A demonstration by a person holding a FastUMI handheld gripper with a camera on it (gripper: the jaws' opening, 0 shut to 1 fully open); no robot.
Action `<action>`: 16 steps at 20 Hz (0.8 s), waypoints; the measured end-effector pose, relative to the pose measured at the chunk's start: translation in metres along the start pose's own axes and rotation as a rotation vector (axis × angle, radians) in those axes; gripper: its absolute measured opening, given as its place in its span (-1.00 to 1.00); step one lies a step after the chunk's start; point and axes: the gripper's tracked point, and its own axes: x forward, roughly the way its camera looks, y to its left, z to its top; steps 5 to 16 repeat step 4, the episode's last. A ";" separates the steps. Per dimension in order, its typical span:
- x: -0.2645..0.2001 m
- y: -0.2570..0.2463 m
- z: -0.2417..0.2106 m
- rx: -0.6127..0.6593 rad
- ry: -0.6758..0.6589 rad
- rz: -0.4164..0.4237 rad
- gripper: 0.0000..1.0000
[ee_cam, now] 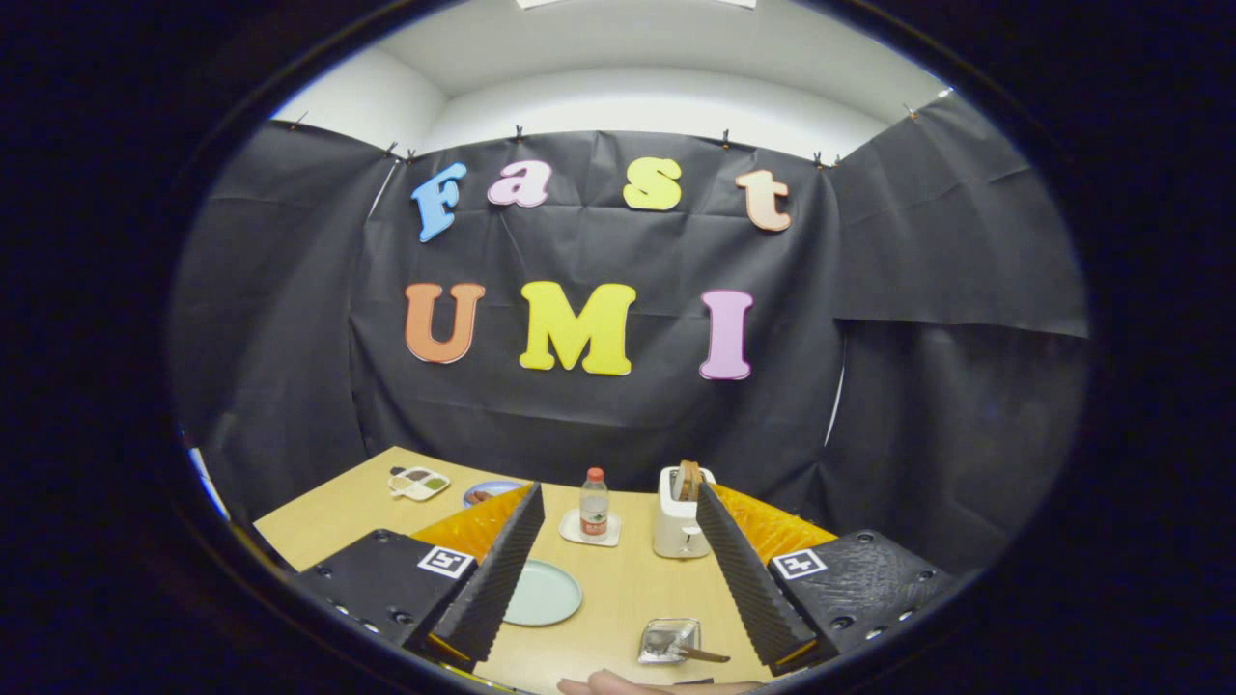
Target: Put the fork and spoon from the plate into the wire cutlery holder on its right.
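A pale green plate [543, 592] lies on the wooden table [338, 512], partly behind my left finger; the part I see is bare. To its right stands a small silvery square holder [669, 640] with something dark inside and a brown handle sticking out to the right. I cannot make out whether that is a fork or a spoon. My gripper [619, 492] is held above the table's near side, open, with its ridged black fingers [497, 569] spread wide and nothing between them. Plate and holder both lie below the gap between the fingers.
Beyond the plate a plastic bottle [594, 504] stands on a white coaster. A white toaster [679, 512] with bread stands right of it. A sectioned tray [418, 482] and a blue dish [488, 492] lie at the far left. A person's hand [657, 686] rests on the near edge.
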 end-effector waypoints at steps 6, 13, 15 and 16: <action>0.008 -0.009 -0.006 0.014 0.019 0.005 0.92; 0.008 -0.009 -0.006 0.014 0.019 0.005 0.92; 0.008 -0.009 -0.006 0.014 0.019 0.005 0.92; 0.008 -0.009 -0.006 0.014 0.019 0.005 0.92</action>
